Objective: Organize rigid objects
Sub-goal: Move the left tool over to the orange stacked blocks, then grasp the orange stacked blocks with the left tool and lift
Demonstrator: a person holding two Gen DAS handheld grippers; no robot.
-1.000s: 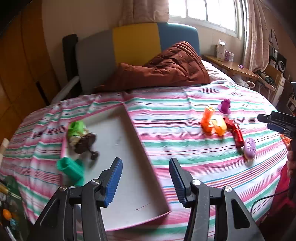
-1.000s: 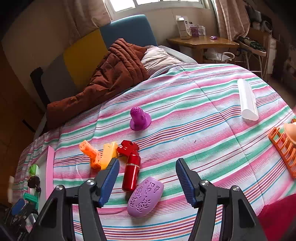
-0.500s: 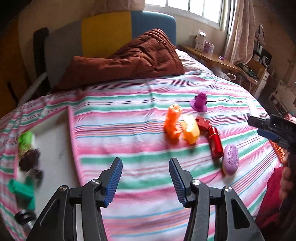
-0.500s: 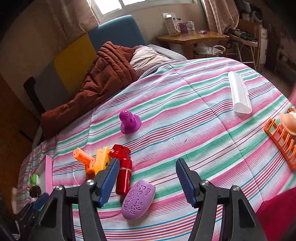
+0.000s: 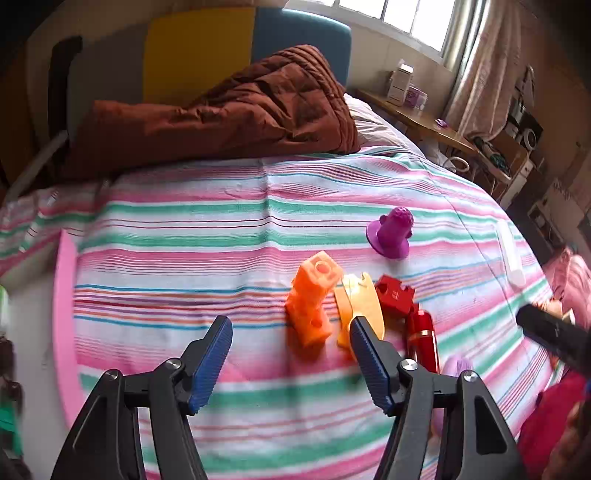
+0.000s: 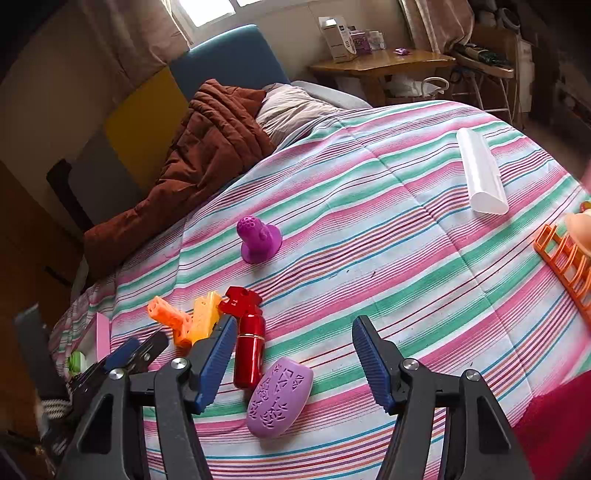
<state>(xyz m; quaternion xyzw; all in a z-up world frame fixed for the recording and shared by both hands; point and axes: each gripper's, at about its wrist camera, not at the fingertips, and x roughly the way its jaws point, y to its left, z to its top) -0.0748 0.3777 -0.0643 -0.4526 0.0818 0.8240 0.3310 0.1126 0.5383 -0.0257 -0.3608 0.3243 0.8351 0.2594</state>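
A: What are the toys lying on?

B: A bed under a striped bedspread in pink, green and white. Beyond both claws a brown quilt is heaped against a headboard of grey, yellow and blue panels. A window with curtains sits behind that, and a wooden side table with small boxes stands by the bed's far corner.

A: And the left gripper?

B: Its jaws have just been opening and now stand wide, nothing between them. The orange block toy sits just ahead, between the fingertips' lines; the yellow piece touches it, right at the right-hand fingertip. The red bottle lies just right of that, the purple cone toy farther ahead. The pink-edged tray is off to the left.

A: The right gripper?

B: Open too, empty. The lilac oval piece lies between its fingers, nearer the left one, untouched. The red bottle is beside that left finger. Ahead to the right, well apart, lies a white tube; an orange rack sits at the far right edge.
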